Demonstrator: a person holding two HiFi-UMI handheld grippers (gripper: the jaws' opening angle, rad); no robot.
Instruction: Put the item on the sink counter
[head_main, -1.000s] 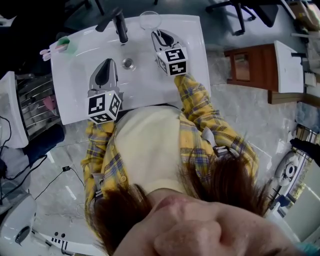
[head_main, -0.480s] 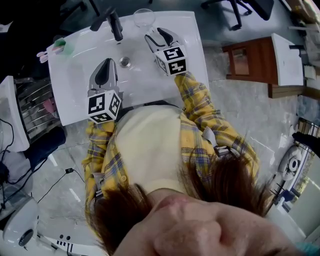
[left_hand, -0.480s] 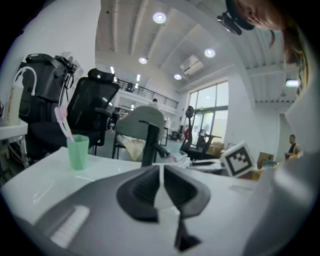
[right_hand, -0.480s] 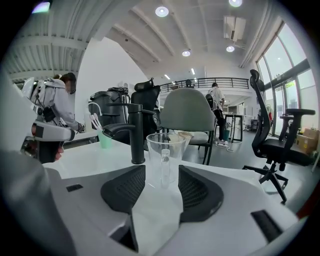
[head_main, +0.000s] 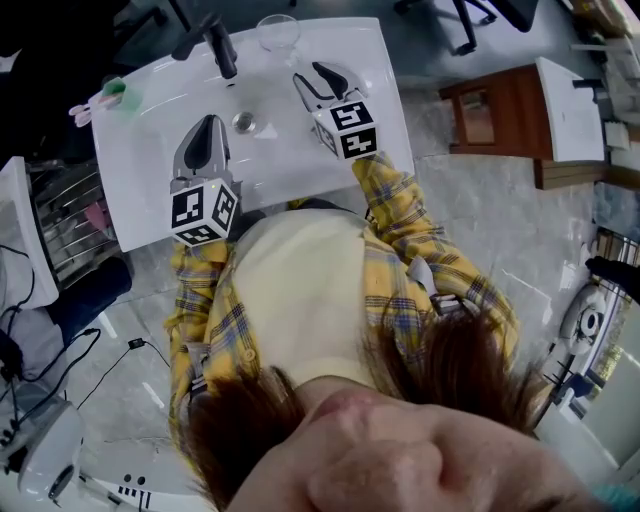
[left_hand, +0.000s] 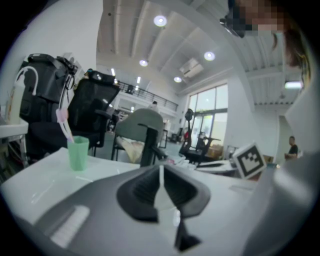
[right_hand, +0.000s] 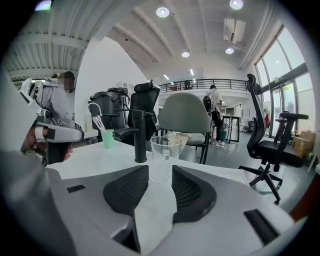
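White sink counter (head_main: 290, 150), glass (head_main: 277, 30) beyond closing empty right fingers (right_hand: 127, 192), left fingers (left_hand: 140, 192) pressed together.

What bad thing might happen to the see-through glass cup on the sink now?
1. The clear glass cup stands near the back edge of the white sink counter; a bump might push it off.
2. The right gripper sits just in front of it, jaws closing with nothing between them. If it drifts forward, it could knock the cup over or against the black faucet.
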